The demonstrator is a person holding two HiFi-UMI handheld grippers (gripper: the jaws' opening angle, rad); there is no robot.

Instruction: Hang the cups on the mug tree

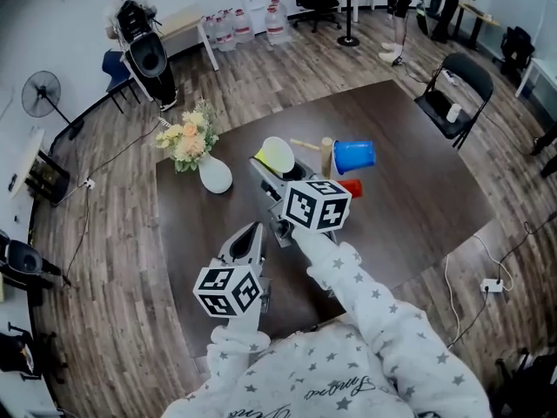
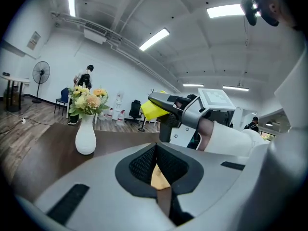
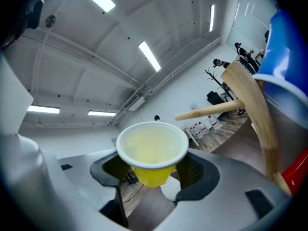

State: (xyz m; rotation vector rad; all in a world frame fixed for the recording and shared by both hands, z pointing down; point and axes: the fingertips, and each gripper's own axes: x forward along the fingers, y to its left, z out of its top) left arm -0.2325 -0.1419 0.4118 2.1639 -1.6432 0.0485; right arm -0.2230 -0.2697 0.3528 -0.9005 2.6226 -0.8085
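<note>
- The left gripper [image 2: 161, 177] is nearest. Its tongs are pressed together with nothing in them.
- The right gripper [image 3: 154, 173] has wide tongs squeezing a yellow plastic cup [image 3: 153, 153], up in the air beside the wooden mug tree [image 3: 255, 109].
- A blue plastic cup [image 1: 353, 156] hangs there already, with a red plastic cup [image 1: 351, 187] lower down. I think only the yellow one is left.
- Under them is a dark brown table [image 1: 418, 190] with a white vase of flowers [image 1: 214, 174].
- Farther off are a wooden floor [image 1: 113, 233] and a black folding chair [image 1: 457, 94].

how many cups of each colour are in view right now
yellow cup: 1
blue cup: 1
red cup: 1
total: 3
</note>
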